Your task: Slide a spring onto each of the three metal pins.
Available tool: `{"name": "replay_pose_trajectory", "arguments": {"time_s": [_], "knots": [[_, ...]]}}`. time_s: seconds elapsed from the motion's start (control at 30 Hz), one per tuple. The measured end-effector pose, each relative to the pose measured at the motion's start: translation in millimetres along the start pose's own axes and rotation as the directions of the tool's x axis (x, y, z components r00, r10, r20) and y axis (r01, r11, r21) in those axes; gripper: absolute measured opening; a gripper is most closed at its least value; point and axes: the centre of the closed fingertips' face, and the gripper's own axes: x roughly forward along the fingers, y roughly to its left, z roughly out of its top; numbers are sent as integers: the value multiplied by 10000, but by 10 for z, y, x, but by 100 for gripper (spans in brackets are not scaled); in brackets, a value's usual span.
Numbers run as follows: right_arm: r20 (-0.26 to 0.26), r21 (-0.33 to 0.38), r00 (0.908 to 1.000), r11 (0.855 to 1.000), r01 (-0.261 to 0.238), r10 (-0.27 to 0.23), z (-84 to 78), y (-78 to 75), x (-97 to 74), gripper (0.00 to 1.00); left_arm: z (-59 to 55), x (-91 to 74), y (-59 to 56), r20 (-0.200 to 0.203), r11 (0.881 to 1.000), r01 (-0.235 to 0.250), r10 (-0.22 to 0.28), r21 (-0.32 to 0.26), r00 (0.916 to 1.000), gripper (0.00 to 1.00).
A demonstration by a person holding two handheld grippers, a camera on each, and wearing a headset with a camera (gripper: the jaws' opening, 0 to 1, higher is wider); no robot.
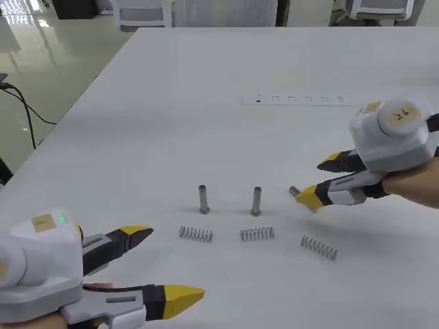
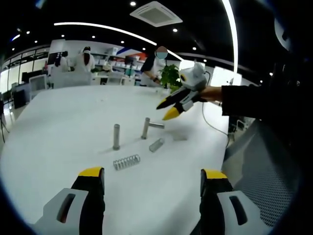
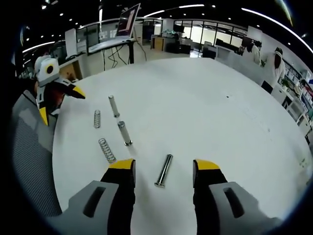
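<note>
Third pin (image 3: 164, 170) lies flat between spread right tongs (image 1: 313, 181), long axis along jaws; in head view mostly hidden behind them. Two pins (image 1: 203, 199) upright at counter (image 1: 206, 103) middle, three springs (image 1: 195, 234) flat toward near edge. Left tongs (image 1: 173, 264) apart.

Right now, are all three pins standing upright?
No, one pin lies flat on the table.

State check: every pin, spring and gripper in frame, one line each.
Left pin: upright, bare.
Middle pin: upright, bare.
Third pin: lying flat, bare, between the right gripper's open jaws, not gripped.
Left spring: lying loose, on no pin.
Middle spring: lying loose, on no pin.
Right spring: lying loose, on no pin.
Left gripper: open, empty.
Right gripper: open, empty.
</note>
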Motion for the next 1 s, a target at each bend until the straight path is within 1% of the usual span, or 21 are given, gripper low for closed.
{"name": "replay_pose_trajectory", "arguments": {"time_s": [0.17,0.27,0.43,0.67,0.87,1.0], "knots": [[-355,187,9994,9998,58,-51,-49,-23,80,41,-9,6,-1,-33,10000,17,-17,-6,10000,76],[-545,304,9984,9994,175,-159,-71,-47,121,37,-15,7,0,-38,10000,14,-14,-24,10000,76],[-720,460,9973,9988,179,-146,-72,-57,182,31,-24,7,0,-68,10000,17,-17,-36,10000,76],[-928,569,9956,9982,177,-123,-74,-61,255,26,-27,9,5,-89,10000,18,-19,-42,10000,75],[-1172,556,9931,9983,162,-95,-93,-41,330,23,-31,16,-13,-133,10000,75,-75,-29,9999,75],[-1350,578,9908,9982,166,-87,-117,-42,372,21,-29,3,1,-124,10000,66,-67,-30,9999,74]]}}
